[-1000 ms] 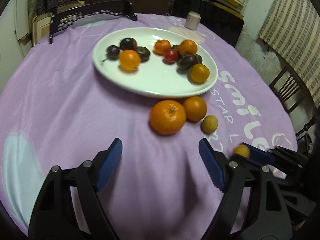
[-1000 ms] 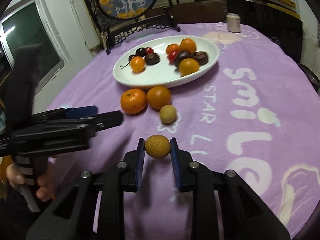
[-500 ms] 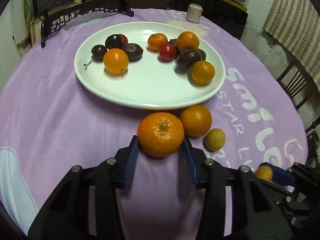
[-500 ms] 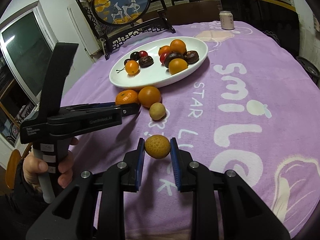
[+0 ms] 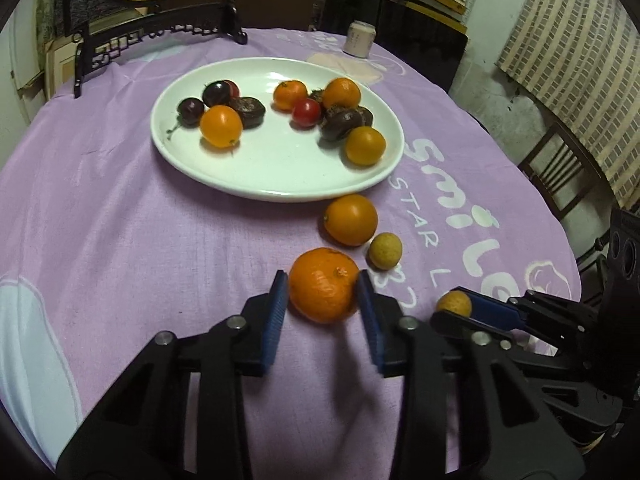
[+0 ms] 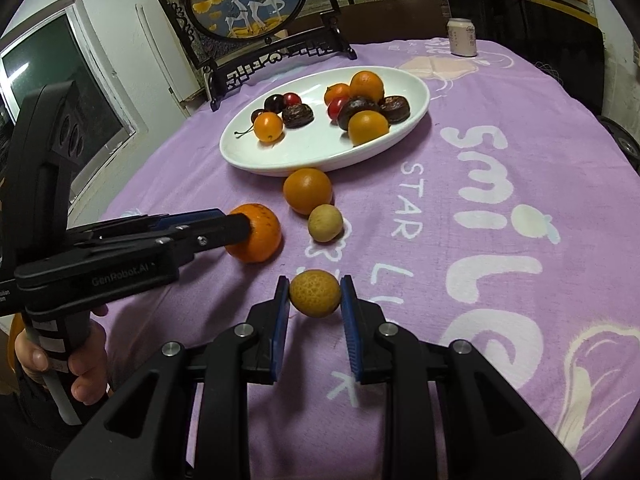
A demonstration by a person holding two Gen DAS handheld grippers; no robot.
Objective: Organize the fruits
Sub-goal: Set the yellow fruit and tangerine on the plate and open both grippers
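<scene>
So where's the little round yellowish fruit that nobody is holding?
The loose small round yellowish fruit lies on the purple tablecloth, just right of the smooth orange fruit below the white oval plate.

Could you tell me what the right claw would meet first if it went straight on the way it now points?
Probably the bare purple tablecloth: the right claw, shut on a yellow-brown fruit, angles downward; the paler small fruit lies farther ahead, though depth is unclear.

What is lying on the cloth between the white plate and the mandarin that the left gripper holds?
One smooth orange fruit lies between the white plate and the mandarin; both views show it.
</scene>
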